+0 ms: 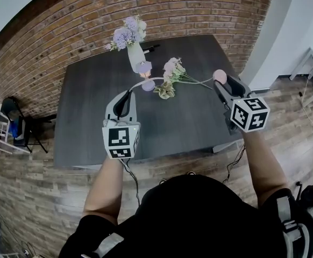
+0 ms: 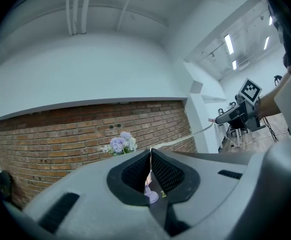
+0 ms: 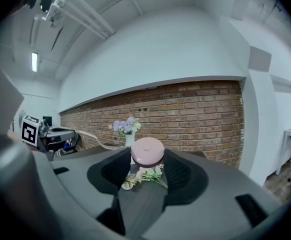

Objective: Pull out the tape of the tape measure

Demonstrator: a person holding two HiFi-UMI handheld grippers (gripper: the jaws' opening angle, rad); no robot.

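The pink round tape measure point(image 1: 219, 76) is held above the dark table, my right gripper point(image 1: 222, 84) shut on its sides. In the right gripper view the case point(image 3: 147, 151) sits between the two dark pads. The pale tape point(image 1: 155, 78) runs out of it in a sagging arc to my left gripper point(image 1: 133, 89), which is shut on the tape's end. In the left gripper view the end shows as a thin white edge between the closed jaws of that gripper point(image 2: 150, 159), and the tape point(image 2: 198, 131) stretches off toward the right hand. Both grippers point roughly level.
A white vase of lilac flowers point(image 1: 130, 42) stands at the back of the dark grey table point(image 1: 92, 122). A loose flower sprig point(image 1: 171, 79) lies under the tape, with small purple round things point(image 1: 143, 67) beside it. A brick wall is behind.
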